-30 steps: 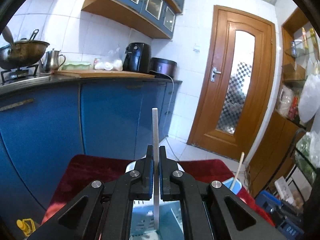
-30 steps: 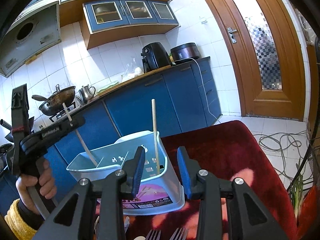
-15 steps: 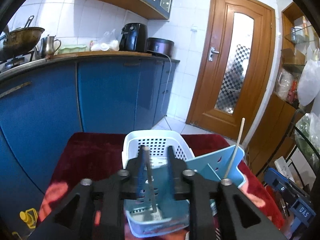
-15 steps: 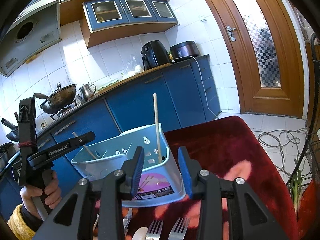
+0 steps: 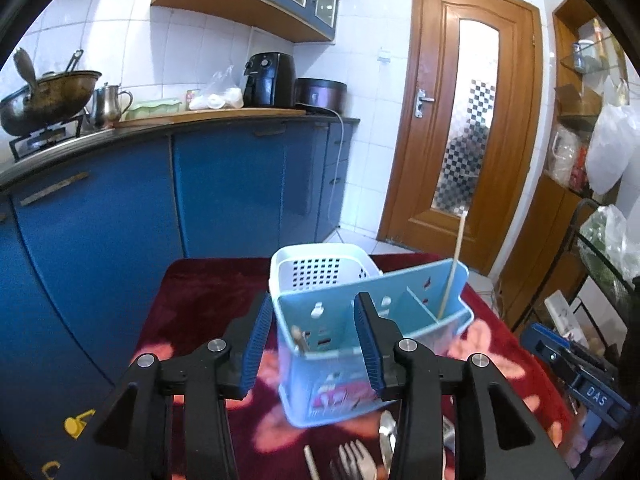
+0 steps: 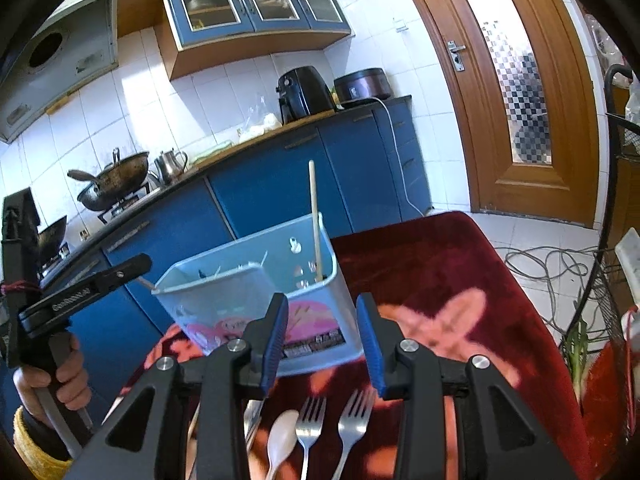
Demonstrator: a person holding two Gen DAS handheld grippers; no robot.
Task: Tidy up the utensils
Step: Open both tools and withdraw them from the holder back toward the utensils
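Observation:
A light blue utensil holder (image 5: 360,344) (image 6: 256,296) stands on the red patterned cloth (image 5: 208,292). A wooden chopstick (image 5: 452,272) (image 6: 316,216) leans upright in its right compartment. The tip of a thin utensil (image 5: 300,340) shows in its left compartment. My left gripper (image 5: 312,344) sits just in front of the holder; its jaws are opening and nothing is pressed between the pads. My right gripper (image 6: 322,344) is open and empty in front of the holder. Below it on the cloth lie two forks (image 6: 308,420) and a spoon (image 6: 282,436).
A white perforated basket (image 5: 316,268) stands behind the holder. Blue kitchen cabinets (image 5: 228,192) run past the table's far left edge. A wooden door (image 5: 464,128) is beyond. A person's hand (image 6: 52,376) holds the left gripper (image 6: 138,264). Cables (image 6: 552,264) lie on the floor at right.
My left gripper has opened and let go of the thin utensil, which now rests in the holder's left compartment. It has drawn back. The right gripper shifted slightly, still open.

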